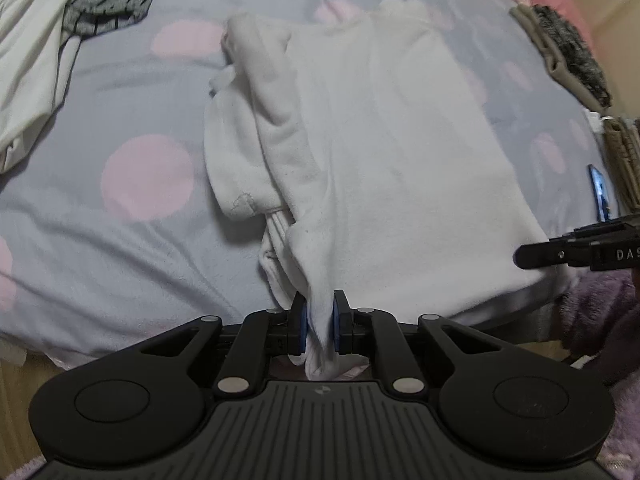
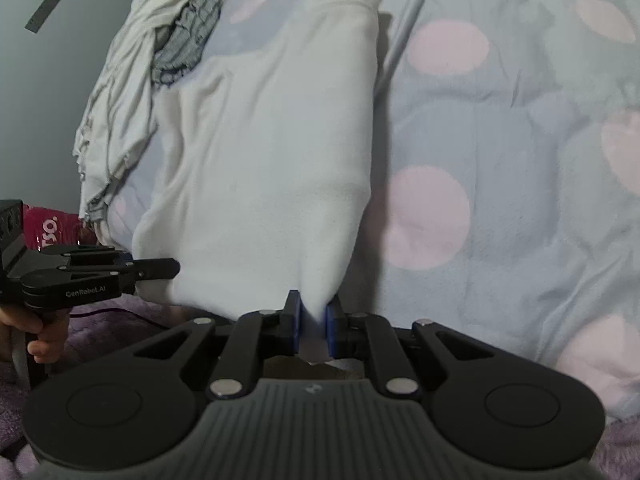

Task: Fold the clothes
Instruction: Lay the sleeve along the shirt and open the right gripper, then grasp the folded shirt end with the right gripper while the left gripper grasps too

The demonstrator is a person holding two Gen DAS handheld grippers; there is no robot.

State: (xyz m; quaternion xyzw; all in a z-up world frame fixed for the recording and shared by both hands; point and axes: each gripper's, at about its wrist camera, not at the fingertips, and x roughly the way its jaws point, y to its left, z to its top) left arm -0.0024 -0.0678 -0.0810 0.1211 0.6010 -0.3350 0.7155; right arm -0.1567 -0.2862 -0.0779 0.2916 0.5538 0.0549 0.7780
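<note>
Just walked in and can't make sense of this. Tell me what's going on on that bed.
A person is folding laundry with a pair of hand-held tongs. The left tongs and the right tongs are each shut on a near corner of a white fleece garment spread on the dotted bedspread. One sleeve is already folded in along the garment's left side. A heap of unfolded clothes lies at the far left, and folded items are stacked at the right edge.
</note>
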